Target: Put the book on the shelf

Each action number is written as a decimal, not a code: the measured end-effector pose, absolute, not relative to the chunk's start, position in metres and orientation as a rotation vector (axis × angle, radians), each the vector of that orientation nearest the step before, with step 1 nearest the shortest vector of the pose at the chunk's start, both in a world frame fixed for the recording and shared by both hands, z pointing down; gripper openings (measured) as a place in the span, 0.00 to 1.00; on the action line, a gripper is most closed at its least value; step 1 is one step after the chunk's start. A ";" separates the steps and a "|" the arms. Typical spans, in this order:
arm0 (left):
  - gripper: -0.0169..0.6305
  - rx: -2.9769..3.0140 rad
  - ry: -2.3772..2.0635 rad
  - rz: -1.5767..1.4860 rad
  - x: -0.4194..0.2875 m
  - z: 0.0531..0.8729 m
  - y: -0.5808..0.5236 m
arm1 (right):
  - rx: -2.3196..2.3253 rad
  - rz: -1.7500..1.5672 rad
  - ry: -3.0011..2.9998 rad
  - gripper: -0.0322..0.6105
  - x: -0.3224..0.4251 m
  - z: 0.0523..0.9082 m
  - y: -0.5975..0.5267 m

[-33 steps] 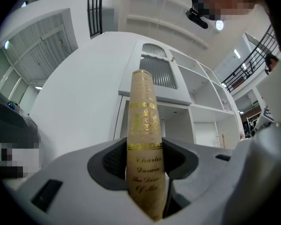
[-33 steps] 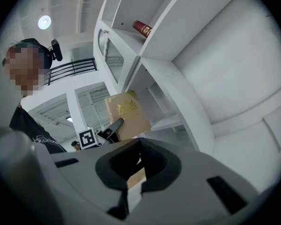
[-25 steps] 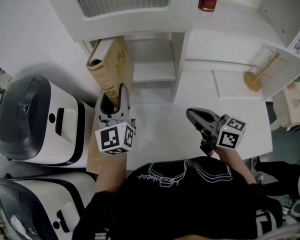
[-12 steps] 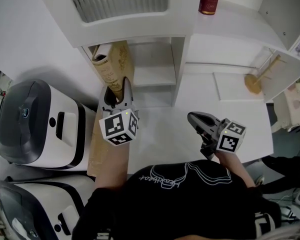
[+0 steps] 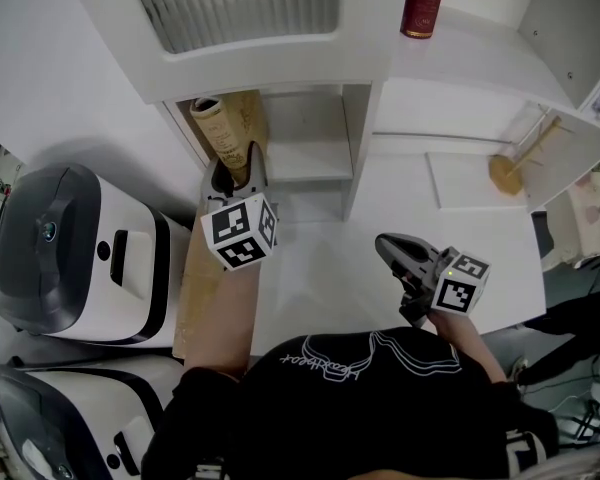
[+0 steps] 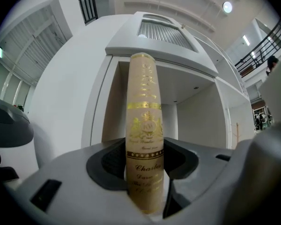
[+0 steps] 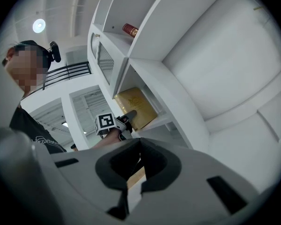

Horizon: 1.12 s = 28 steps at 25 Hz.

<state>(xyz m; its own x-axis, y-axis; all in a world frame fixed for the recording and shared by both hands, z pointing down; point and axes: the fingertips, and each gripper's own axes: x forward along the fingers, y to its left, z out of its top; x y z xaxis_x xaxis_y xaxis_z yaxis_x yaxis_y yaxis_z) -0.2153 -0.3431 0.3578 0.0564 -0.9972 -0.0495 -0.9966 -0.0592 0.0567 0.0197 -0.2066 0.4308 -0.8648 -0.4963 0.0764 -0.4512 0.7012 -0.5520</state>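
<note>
A tan book with gold print (image 5: pixel 227 126) stands upright, spine toward me, in my left gripper (image 5: pixel 236 164), which is shut on its lower part. The book's upper end sits inside the left compartment of the white shelf unit (image 5: pixel 315 148), close to the left wall. In the left gripper view the spine (image 6: pixel 144 125) runs up between the two dark pads, with the compartment behind it. My right gripper (image 5: pixel 390 249) hovers over the white desk at the right, shut with nothing in it. The right gripper view shows the book (image 7: pixel 136 106) in the shelf.
Two white and grey appliances (image 5: pixel 75 248) stand at the left beside a tan board (image 5: pixel 202 293). A red cylinder (image 5: pixel 423 3) stands on the shelf top. A small wooden stand (image 5: pixel 507 166) is in the right compartment.
My left gripper has carried the book forward, so its upper end now sits deeper in the left shelf compartment. The right gripper has barely moved.
</note>
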 end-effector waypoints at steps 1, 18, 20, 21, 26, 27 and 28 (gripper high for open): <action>0.32 2.274 -2.148 -0.115 -0.216 0.359 -0.346 | -0.791 -0.886 2.822 0.06 0.021 0.431 -0.207; 0.33 2.251 -2.110 -0.025 -0.217 0.364 -0.368 | -0.793 -0.868 2.819 0.06 0.029 0.425 -0.199; 0.33 2.239 -2.111 0.004 -0.217 0.365 -0.366 | -0.790 -0.864 2.821 0.06 0.030 0.423 -0.197; 0.35 2.233 -2.110 0.015 -0.217 0.366 -0.365 | -0.785 -0.864 2.821 0.06 0.030 0.422 -0.196; 0.41 2.222 -2.107 0.026 -0.219 0.364 -0.349 | -0.748 -0.845 2.834 0.06 0.033 0.414 -0.186; 0.41 2.224 -2.112 0.032 -0.219 0.362 -0.344 | -0.738 -0.837 2.839 0.06 0.033 0.411 -0.184; 0.41 2.228 -2.119 0.046 -0.218 0.362 -0.338 | -0.729 -0.831 2.843 0.06 0.034 0.409 -0.182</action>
